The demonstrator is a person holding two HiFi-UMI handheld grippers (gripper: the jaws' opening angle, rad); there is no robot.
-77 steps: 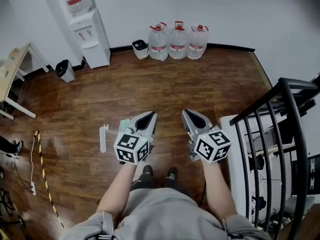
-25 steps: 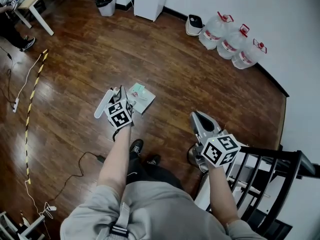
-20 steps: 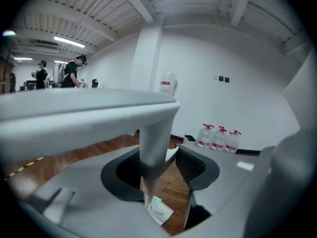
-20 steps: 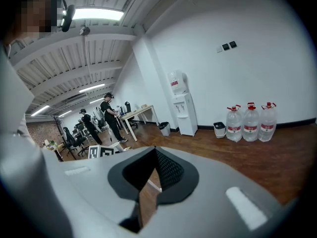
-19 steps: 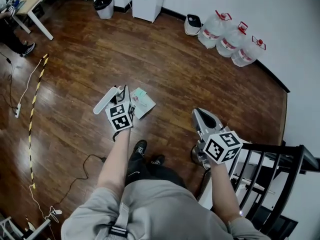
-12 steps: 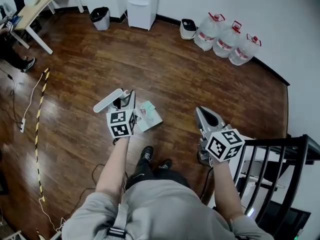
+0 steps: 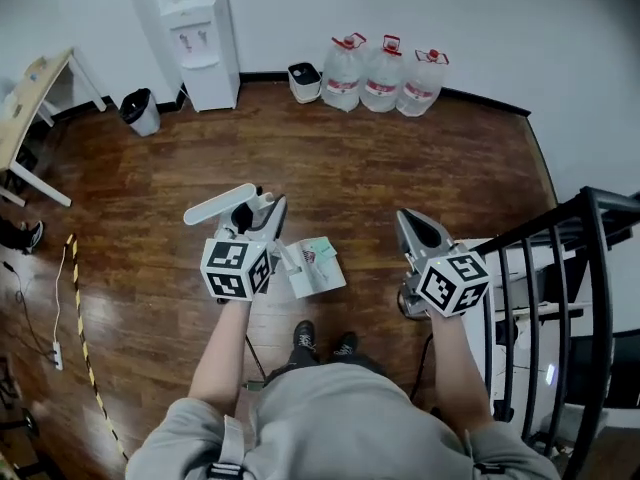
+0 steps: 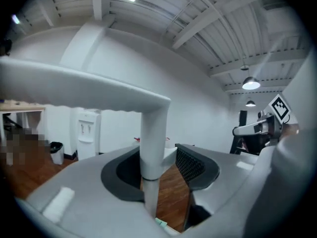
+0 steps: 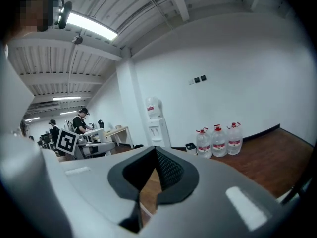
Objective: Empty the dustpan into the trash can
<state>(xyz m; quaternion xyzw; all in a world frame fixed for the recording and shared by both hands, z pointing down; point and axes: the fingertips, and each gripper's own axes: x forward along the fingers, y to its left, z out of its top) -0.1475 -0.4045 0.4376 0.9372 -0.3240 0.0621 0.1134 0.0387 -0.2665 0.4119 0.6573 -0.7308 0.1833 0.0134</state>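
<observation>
left gripper (image 7: 258,209): jaws part-open, clamped on the white stem of the dustpan (image 7: 316,266). handle bar crosses above your jaws; pan sits just right of the gripper in head view, scraps inside. right gripper (image 7: 413,226): jaws together, empty. trash can (image 7: 141,112) well apart, at the wall left of the dispenser (image 7: 205,38).

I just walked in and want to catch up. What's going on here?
A person is working with a set of tongs in each hand. The left tongs are clamped on the white handle of a dustpan carrying paper scraps. The right tongs are shut and empty. The black trash can stands across the wooden floor, beside the water dispenser, so nothing is emptied yet.
</observation>
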